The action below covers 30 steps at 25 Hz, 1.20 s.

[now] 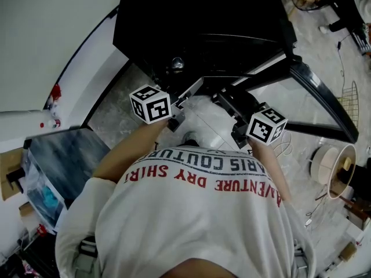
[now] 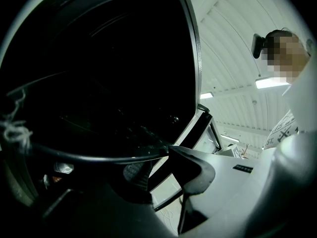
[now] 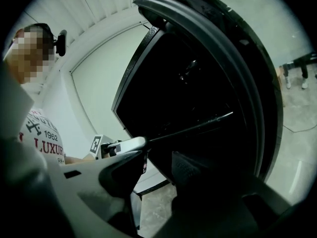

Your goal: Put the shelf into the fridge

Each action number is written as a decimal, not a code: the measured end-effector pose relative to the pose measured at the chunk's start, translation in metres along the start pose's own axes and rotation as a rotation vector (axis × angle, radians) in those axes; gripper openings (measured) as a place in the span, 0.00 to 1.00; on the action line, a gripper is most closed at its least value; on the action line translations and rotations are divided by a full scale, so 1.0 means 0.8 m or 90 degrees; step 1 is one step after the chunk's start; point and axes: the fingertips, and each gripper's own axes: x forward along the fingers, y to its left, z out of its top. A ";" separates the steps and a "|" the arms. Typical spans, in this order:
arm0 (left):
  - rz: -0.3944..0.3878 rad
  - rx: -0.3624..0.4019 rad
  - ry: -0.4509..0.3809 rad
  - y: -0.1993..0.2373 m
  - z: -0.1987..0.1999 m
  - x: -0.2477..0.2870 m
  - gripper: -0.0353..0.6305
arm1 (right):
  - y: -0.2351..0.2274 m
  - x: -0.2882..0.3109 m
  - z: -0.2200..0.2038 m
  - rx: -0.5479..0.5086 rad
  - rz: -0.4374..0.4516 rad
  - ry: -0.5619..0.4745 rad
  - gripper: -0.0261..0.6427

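A black fridge [image 1: 197, 22] stands open in front of me, its door [image 1: 316, 91] swung out to the right. The pale glass shelf [image 1: 206, 123] hangs level just outside the opening, between my two grippers. My left gripper [image 1: 177, 117] is at its left side. In the left gripper view the shelf's dark rim [image 2: 99, 157] runs into that gripper [image 2: 158, 170], pinched at the jaw tips. My right gripper [image 1: 233, 126] is at the shelf's right side. In the right gripper view its jaws [image 3: 156, 165] stand apart, and the shelf's white trim [image 3: 126, 145] rests on the light jaw's tip.
A grey box [image 1: 64, 155] sits on the floor at my left, against the white wall. On the right lie a wire rack [image 1: 348, 106], a round fan-like object [image 1: 333, 167] and loose cables. The open door bounds the space on the right.
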 end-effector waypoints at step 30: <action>0.024 0.049 -0.014 0.042 0.037 0.030 0.26 | -0.015 0.005 0.023 0.055 0.012 -0.036 0.26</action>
